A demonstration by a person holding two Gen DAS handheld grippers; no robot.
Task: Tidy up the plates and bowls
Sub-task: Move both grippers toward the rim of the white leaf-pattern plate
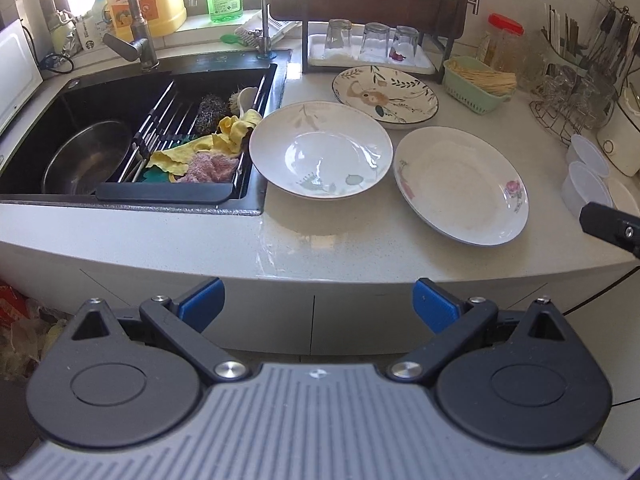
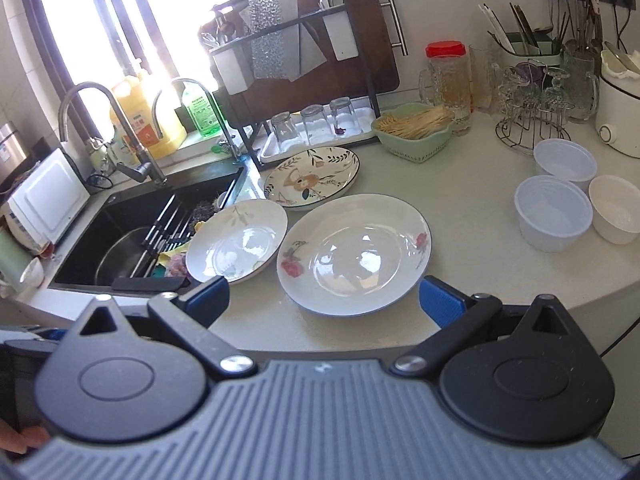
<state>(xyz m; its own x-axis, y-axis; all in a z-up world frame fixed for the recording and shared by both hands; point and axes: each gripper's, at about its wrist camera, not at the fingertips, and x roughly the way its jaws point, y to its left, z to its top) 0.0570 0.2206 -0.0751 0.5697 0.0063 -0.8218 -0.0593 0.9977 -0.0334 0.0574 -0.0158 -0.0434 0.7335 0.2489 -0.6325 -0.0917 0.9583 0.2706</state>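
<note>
a: start at your fingers. what are they doing?

b: my left gripper (image 1: 318, 300) has its jaws spread wide with nothing between them, low in the frame, held off the counter's front edge. my right gripper (image 2: 324, 296) is spread wide too and empty, but its blue fingertips (image 2: 440, 302) sit just at the near rim of the rose plate (image 2: 356, 256).

a: so where do the dishes lie from there?

b: in the right view the rose plate is dead ahead, centre of frame, between my two right fingers' lines. the pale leaf plate (image 2: 236, 246) is left of it, rims nearly touching, by the sink (image 2: 120, 216). the patterned plate (image 2: 312, 178) is behind both, toward upper centre. three bowls (image 2: 554, 212) cluster at the right edge of the frame, well apart from the plates.

a: and from the left hand?

b: in the left view the pale leaf plate (image 1: 320, 150) is straight ahead, centre frame, the rose plate (image 1: 460, 186) to its right, the patterned plate (image 1: 384, 94) beyond them. all are well apart from my left fingers.

a: which hand is nearer, then?

b: the right, i'd judge, and to the rose plate. the plates are round, so no long axis matters; what matters is that the near rim faces me and lies flat on the counter (image 2: 472, 184). i'd need a finger under that rim, which could slide the plate back.
</note>
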